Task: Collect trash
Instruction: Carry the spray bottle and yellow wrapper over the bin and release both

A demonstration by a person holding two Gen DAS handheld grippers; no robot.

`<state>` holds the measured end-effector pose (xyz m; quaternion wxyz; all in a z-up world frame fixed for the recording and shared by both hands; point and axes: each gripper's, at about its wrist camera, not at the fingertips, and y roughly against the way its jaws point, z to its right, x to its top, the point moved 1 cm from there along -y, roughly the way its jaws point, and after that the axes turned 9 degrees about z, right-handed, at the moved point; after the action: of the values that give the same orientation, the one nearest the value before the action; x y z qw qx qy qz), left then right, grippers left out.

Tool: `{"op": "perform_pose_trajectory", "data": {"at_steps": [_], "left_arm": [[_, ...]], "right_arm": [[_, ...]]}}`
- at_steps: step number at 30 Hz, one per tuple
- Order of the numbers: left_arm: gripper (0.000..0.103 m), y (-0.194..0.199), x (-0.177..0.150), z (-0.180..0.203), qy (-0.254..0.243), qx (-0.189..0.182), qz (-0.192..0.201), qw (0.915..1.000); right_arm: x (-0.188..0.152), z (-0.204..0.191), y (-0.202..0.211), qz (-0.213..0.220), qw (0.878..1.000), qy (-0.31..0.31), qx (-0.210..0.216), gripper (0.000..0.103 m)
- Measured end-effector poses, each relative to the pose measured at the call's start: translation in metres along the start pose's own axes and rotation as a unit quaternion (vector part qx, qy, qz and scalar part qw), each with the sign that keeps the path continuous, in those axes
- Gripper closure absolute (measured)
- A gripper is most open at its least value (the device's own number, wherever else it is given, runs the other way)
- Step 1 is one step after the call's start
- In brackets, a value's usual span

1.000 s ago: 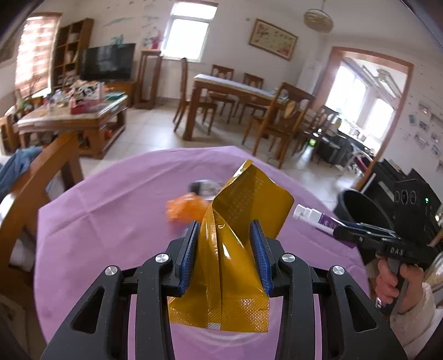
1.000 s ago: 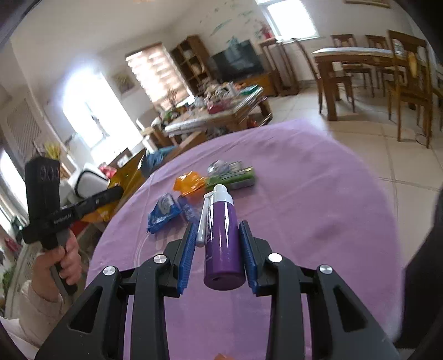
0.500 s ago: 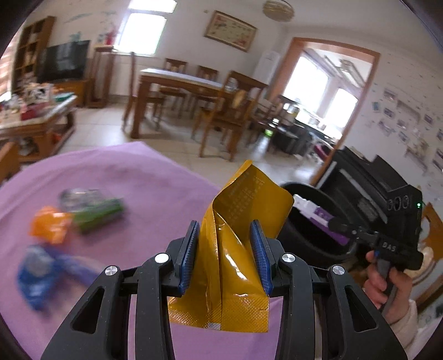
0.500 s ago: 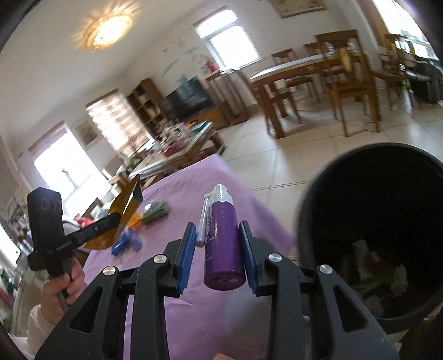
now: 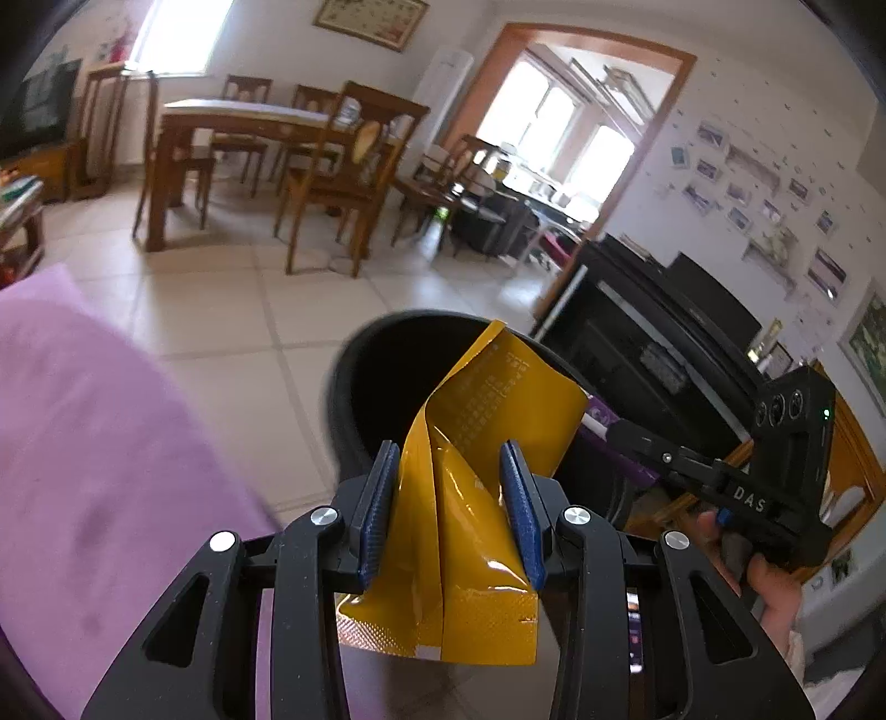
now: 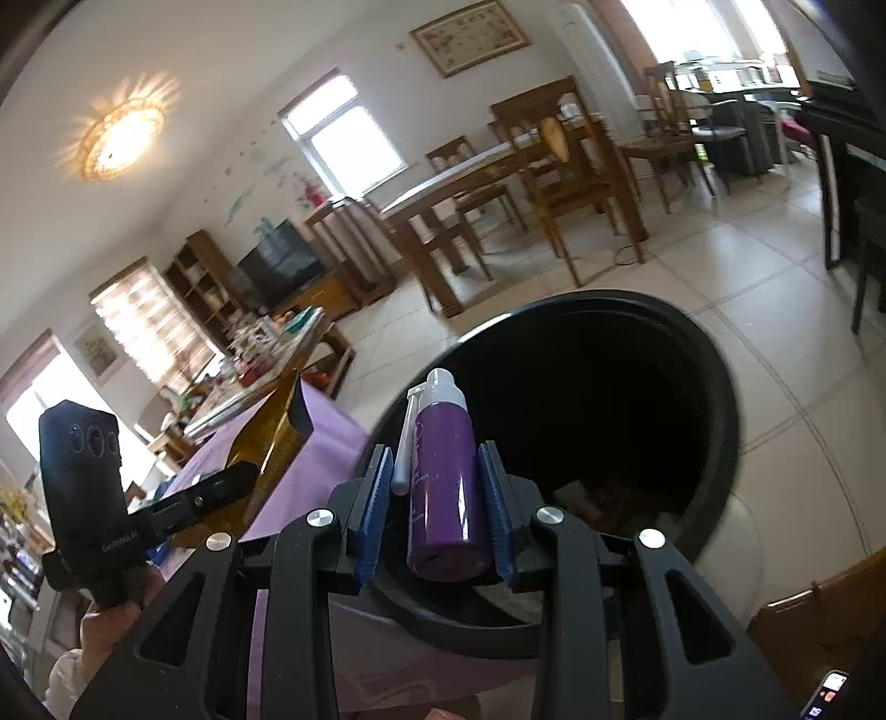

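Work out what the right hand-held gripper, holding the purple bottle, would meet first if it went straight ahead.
Probably the open mouth of the black bin: the right hand-held gripper and purple bottle point into it, though depth is unclear.

We are in a home, in an open living and dining room. We see a wooden dining table with matching chairs on a pale tiled floor, a framed picture on the wall, a TV beside a bookshelf, a cluttered coffee table, a lit ceiling lamp and a black piano under small wall photos.
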<state>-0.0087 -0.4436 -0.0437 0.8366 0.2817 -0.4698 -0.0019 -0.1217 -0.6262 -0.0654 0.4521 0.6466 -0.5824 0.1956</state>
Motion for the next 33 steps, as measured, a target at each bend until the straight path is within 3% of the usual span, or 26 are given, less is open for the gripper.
{"op": "perform_pose_trajectory", "data": {"at_steps": [9,33], "left_arm": [[0.065,-0.063,-0.013,0.018,0.003,-0.004,-0.030,0.9995],[0.064,-0.097,-0.020,0.025,-0.022,-0.010,-0.057,0.9981]], "right_arm": [[-0.005,0.027,0.000,0.008,0.999,0.001,-0.031,0.071],[-0.008,0.044,0.005,0.011,0.998,-0.020,-0.050,0.070]]}}
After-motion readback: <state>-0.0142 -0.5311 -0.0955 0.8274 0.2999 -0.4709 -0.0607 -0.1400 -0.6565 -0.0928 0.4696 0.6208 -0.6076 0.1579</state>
